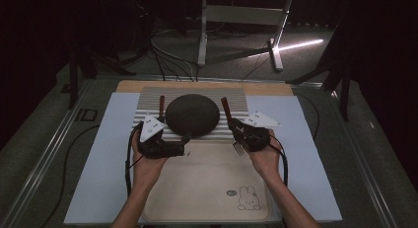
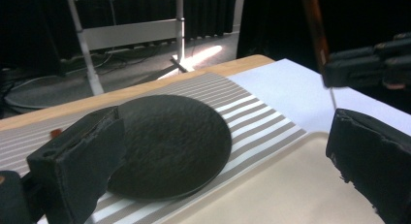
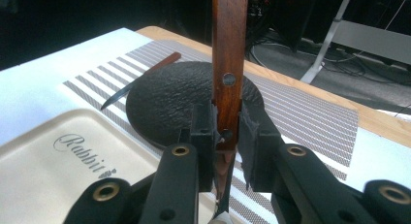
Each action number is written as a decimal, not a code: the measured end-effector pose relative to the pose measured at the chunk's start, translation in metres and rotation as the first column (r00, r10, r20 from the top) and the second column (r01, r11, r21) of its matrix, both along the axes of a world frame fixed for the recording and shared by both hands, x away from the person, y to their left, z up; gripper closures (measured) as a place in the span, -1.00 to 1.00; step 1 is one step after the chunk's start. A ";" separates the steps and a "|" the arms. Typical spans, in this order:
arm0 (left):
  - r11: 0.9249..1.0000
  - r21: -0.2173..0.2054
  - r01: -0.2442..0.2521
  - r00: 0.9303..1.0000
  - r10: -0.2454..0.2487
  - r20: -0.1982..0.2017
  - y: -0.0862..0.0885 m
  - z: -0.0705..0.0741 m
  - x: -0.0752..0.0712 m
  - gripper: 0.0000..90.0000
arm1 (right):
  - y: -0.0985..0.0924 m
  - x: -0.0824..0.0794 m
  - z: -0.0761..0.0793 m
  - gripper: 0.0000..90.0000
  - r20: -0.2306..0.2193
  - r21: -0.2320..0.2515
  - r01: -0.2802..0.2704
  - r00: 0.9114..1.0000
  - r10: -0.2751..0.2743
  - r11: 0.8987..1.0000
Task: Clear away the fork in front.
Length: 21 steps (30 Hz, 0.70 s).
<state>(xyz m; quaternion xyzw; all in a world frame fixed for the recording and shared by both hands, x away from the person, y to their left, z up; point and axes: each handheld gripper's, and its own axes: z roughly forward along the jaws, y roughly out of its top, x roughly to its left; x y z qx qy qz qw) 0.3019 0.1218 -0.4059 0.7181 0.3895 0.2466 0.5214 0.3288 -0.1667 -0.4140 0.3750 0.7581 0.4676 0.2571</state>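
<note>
The right gripper [image 1: 245, 137] has its fingers [image 3: 203, 136] clamped tight on the wooden handle of a fork [image 3: 229, 64], handle slanting up and away over the striped mat [image 1: 236, 97], tines [image 1: 238, 149] hanging down above the top edge of the cream tray [image 1: 207, 188]. Over on the other side, the left gripper [image 1: 180, 146] hovers at the tray's upper left with its fingers [image 2: 77, 161] spread wide and nothing between them. The dark round plate [image 1: 192, 114] sits between the two on the mat, and a wood-handled knife [image 3: 140, 78] lies just beside its left rim.
</note>
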 end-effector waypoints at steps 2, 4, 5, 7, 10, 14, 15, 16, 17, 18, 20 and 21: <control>1.000 -0.003 0.011 1.000 -0.011 0.002 -0.006 0.002 0.001 -0.97 | 0.002 -0.003 -0.001 0.72 0.003 0.003 -0.008 1.000 0.008 1.000; 1.000 -0.007 0.024 1.000 -0.024 0.001 -0.011 0.003 0.003 -0.96 | 0.003 -0.006 -0.002 0.72 0.003 0.009 -0.014 1.000 0.014 1.000; 1.000 -0.009 0.029 1.000 -0.029 0.001 -0.013 0.003 0.003 -0.96 | 0.004 -0.007 -0.002 0.72 0.003 0.009 -0.017 1.000 0.017 1.000; 0.999 -0.019 0.039 0.999 -0.039 0.004 -0.018 0.004 0.004 -0.96 | 0.006 -0.009 -0.001 0.72 0.009 0.007 -0.022 1.000 0.022 1.000; 0.998 -0.032 0.060 0.998 -0.060 -0.004 -0.025 0.006 0.006 -0.89 | 0.008 -0.011 -0.002 0.72 0.011 0.007 -0.026 1.000 0.026 1.000; 0.996 -0.044 0.079 0.997 -0.080 -0.006 -0.034 0.008 0.009 -0.81 | 0.012 -0.014 -0.004 0.72 0.007 0.008 -0.035 0.999 0.035 0.999; 0.995 -0.047 0.085 0.996 -0.086 -0.006 -0.035 0.008 0.009 -0.79 | 0.013 -0.014 -0.005 0.72 0.007 0.008 -0.037 0.999 0.037 0.999; 0.994 -0.055 0.090 0.996 -0.091 -0.007 -0.037 0.008 0.009 -0.77 | 0.014 -0.014 -0.005 0.72 0.004 0.009 -0.039 0.999 0.039 0.999; 0.993 -0.065 0.097 0.995 -0.097 -0.008 -0.038 0.009 0.010 -0.74 | 0.015 -0.015 -0.006 0.72 0.004 0.011 -0.042 0.999 0.042 0.999; 0.992 -0.082 0.101 0.995 -0.102 -0.010 -0.039 0.009 0.010 -0.69 | 0.016 -0.015 -0.006 0.72 0.004 0.012 -0.042 0.999 0.042 0.999; 0.988 -0.110 0.110 0.993 -0.113 -0.026 -0.041 0.009 0.012 -0.65 | 0.018 -0.017 -0.007 0.72 0.003 0.014 -0.047 0.999 0.047 0.999; 0.986 -0.122 0.111 0.993 -0.116 -0.032 -0.042 0.009 0.013 -0.63 | 0.019 -0.017 -0.007 0.72 0.004 0.016 -0.052 0.999 0.052 0.999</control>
